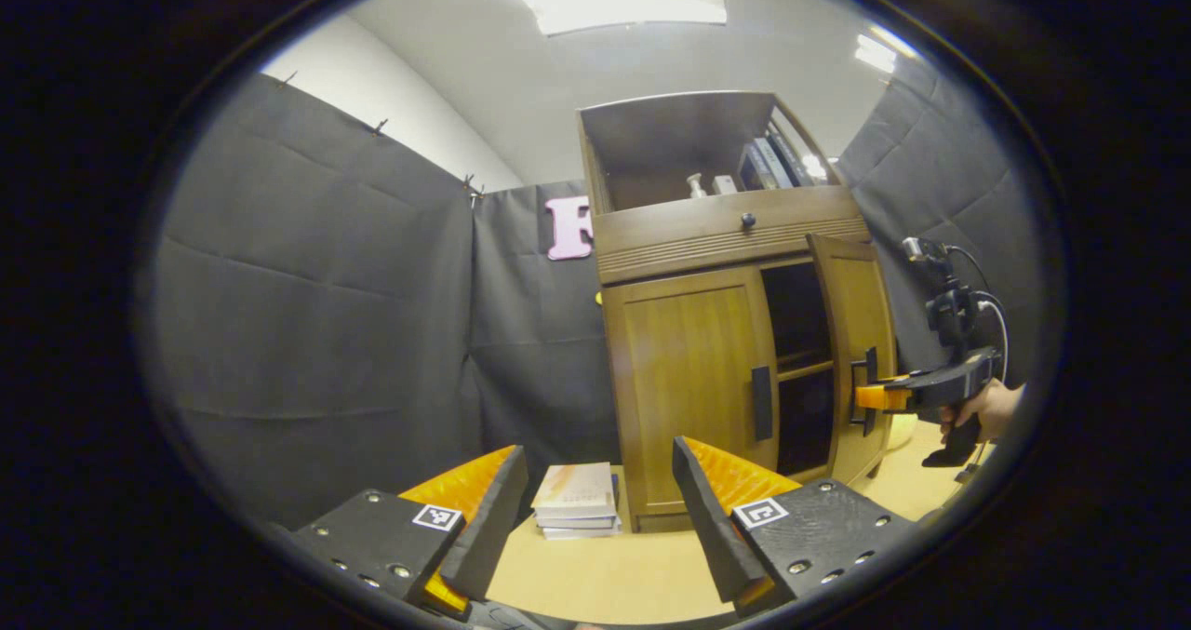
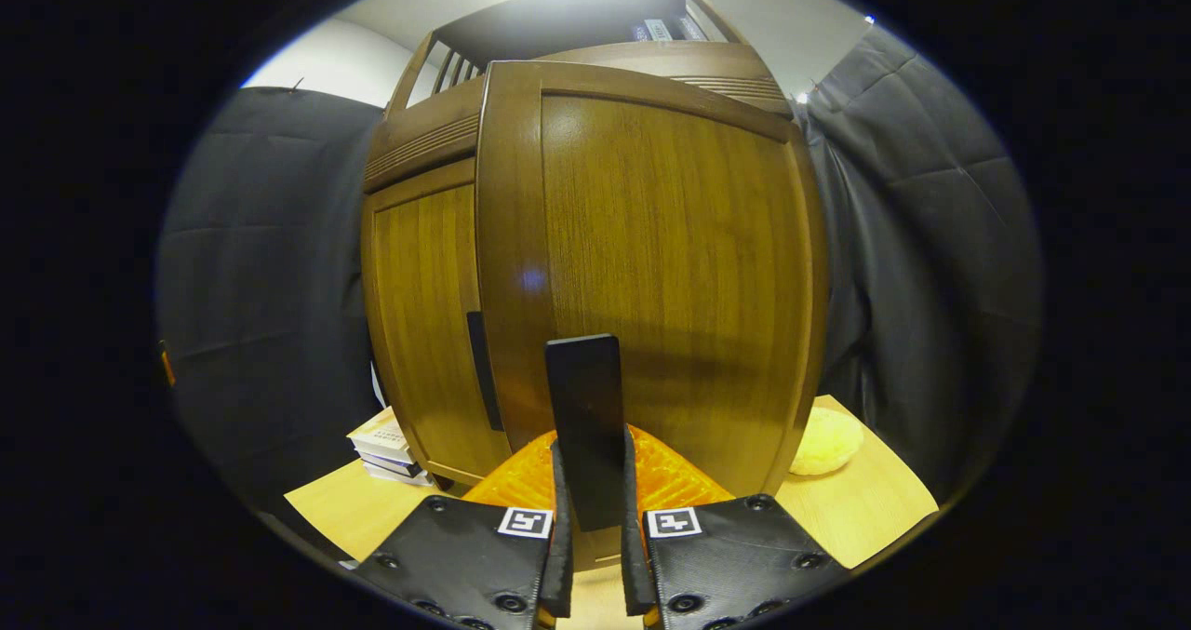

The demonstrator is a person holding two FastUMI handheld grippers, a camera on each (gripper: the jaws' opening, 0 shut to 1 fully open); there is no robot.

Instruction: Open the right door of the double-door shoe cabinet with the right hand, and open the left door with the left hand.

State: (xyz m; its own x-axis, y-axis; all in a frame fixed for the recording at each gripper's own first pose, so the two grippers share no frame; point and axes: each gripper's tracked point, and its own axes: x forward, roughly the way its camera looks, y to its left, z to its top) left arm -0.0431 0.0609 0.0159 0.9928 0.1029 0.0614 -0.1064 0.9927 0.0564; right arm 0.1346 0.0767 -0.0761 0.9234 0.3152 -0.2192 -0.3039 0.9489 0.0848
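Right gripper pinched on the right door's handle, right door swung partly out on the cabinet's right side. Left gripper spread wide, holding nothing. Left door closed, its upright handle ahead, slightly right and farther off (left hand's job).

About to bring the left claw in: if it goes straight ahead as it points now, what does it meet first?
Likely the closed left door, low down near its inner edge; it lies dead ahead between the open left claw fingers. Depth is unclear, but nothing visible stands in between. The book stack sits slightly aside.
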